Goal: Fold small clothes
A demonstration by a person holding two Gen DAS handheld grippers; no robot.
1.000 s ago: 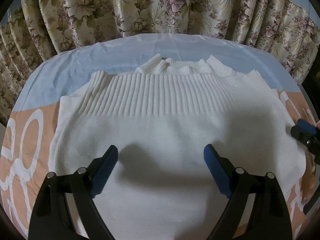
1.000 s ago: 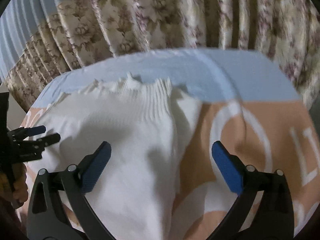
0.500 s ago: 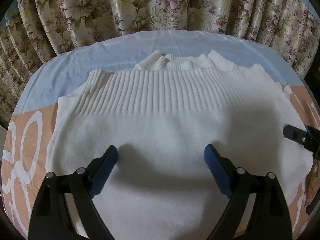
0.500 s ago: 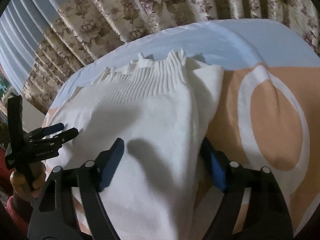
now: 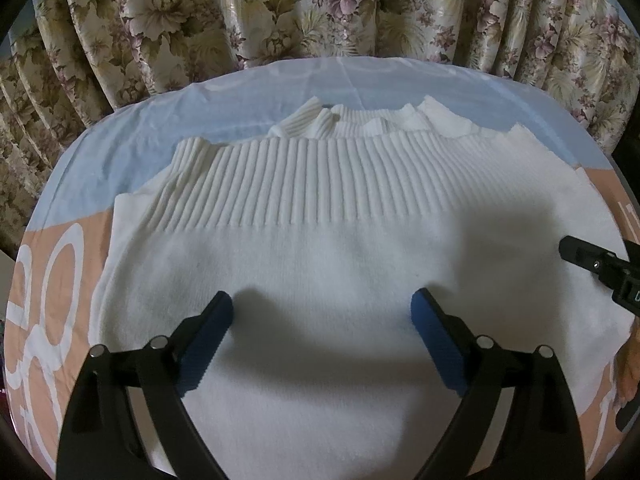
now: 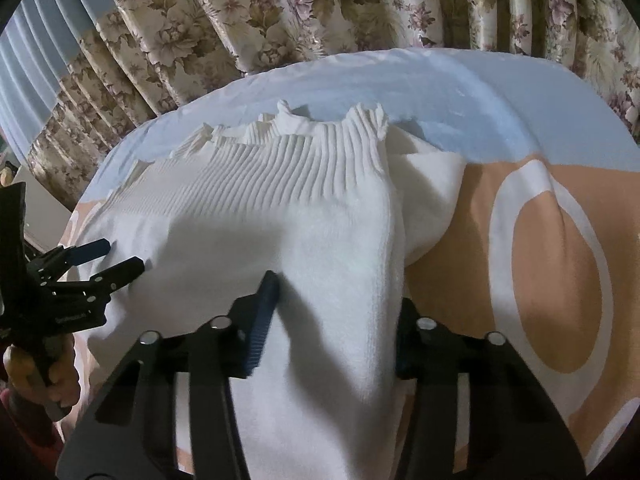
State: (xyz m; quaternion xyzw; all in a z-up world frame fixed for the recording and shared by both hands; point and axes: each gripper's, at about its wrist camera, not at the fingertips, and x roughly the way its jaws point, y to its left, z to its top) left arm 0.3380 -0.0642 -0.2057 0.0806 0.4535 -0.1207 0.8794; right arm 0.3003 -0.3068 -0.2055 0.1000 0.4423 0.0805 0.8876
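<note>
So the white knit sweater (image 5: 320,264) is lying flat on what looks like a bed, on the blue and peach bed sheet (image 6: 520,128), ribbed hem toward the floral curtains (image 5: 280,12). It looks already doubled over once, since a second ribbed edge peeks out behind the hem.

The right tongs (image 6: 336,304) are closing on the sweater's right side edge, with a raised ridge of knit between the jaws. One pad sits on top and the other is tucked at the edge by the sheet. I'd say they're not fully pinching yet. The left tongs (image 5: 322,316) are spread wide over the middle of the sweater, nothing between them, hovering just above the fabric.

If I were doing this step: get both layers into the bite, not only the top one, or the fold comes apart when lifted. Grab near the edge too, because thick knit bunches. Then carry it across in one smooth go while the left side pins the middle as the crease line.

Nothing much in the way. The sheet is wrinkled next to the sweater, so watch you don't pinch that too. The curtains hang close behind.
</note>
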